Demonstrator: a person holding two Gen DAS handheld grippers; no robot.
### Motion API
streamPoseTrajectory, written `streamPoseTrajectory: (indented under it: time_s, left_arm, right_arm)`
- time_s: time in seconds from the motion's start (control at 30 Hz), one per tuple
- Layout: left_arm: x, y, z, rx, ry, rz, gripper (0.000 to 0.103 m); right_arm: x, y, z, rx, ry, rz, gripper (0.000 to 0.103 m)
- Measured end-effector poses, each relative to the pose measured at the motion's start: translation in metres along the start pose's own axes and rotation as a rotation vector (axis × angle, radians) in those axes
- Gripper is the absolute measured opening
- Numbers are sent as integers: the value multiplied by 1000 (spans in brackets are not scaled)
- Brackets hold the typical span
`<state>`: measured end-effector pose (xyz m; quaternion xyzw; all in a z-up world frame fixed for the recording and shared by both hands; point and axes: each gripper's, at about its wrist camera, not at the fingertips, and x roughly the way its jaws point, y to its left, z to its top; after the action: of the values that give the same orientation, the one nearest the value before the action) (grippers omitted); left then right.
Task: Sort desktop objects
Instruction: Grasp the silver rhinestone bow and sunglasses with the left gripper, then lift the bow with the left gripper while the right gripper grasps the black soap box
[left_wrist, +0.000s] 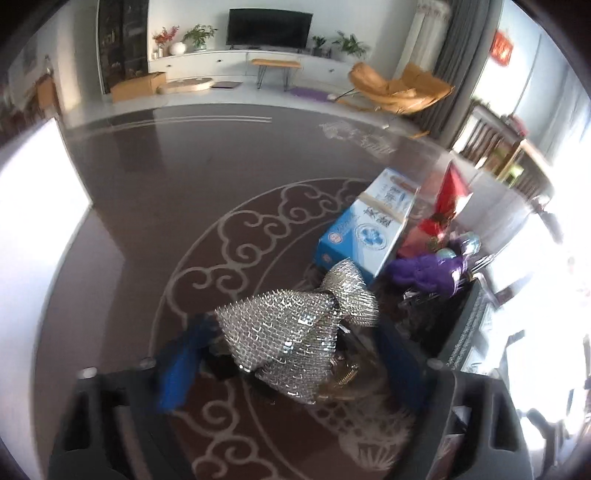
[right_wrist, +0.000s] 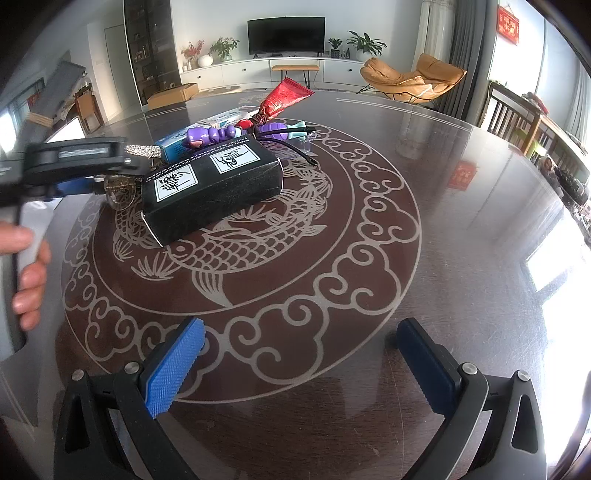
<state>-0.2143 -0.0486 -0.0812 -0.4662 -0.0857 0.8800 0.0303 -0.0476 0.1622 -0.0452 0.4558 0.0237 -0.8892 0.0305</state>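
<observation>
- We see upside-down English print on the top of the black box (right_wrist: 212, 184), too small to read for sure.
- Large Chinese characters stand on the blue and white carton (left_wrist: 365, 229); we cannot make them out.

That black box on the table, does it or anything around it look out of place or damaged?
The black box looks intact and lies flat. What stands out is the jumble behind it: a blue box, a red packet and purple toys crowded together, unsorted. Nothing looks spilled.
</observation>
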Motion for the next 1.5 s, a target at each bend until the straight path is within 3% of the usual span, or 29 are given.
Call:
streamPoseTrajectory:
  time_s: [0.03, 0.13, 0.3, 0.47, 0.53, 0.57, 0.63, 0.7, 0.8, 0.9, 1.0, 1.1, 1.37, 1.5]
  left_arm:
    - [-4, 2, -2, 0, -24, -11, 73]
    - [-23, 8, -15, 47, -71, 4, 73]
    - [-52, 20, -57, 113, -32, -35, 73]
    - [-86, 32, -106, 97, -44, -66, 73]
    - [-94, 39, -117, 74, -50, -77, 73]
    - [-98, 44, -121, 62, -53, -82, 73]
    - [-103, 51, -131, 50, -59, -88, 73]
    - [-106, 56, -133, 48, -63, -89, 73]
    - [-106, 58, -131, 36, -72, -93, 73]
    - [-105, 59, -132, 18, -81, -103, 73]
    - [-105, 60, -133, 5, -88, -110, 73]
    - [-105, 61, -133, 7, -88, -114, 74]
    - [-103, 66, -136, -11, -96, -138, 74]
    - [-100, 63, -132, -14, -89, -129, 73]
  right_arm:
    - [0, 0, 0, 0, 0, 0, 103]
    - [0, 0, -1, 0, 0, 0, 103]
    - [0, 0, 0, 0, 0, 0, 103]
    - [-1, 0, -1, 1, 0, 1, 103]
    - [1, 0, 4, -21, 34, 41, 103]
    - [0, 0, 9, -30, 35, 107, 103]
    - [-11, -4, 23, -18, -26, 186, 103]
    - [-14, -1, 48, -24, -58, 220, 103]
    - [0, 3, 86, 59, -10, 238, 103]
    - [10, 15, 115, 139, -42, 170, 103]
    - [34, 42, 128, 123, 9, 80, 103]
    - [54, 57, 119, 71, 49, 11, 103]
    - [24, 11, 79, 77, 0, 65, 99]
    - [41, 9, 91, 30, 70, 97, 99]
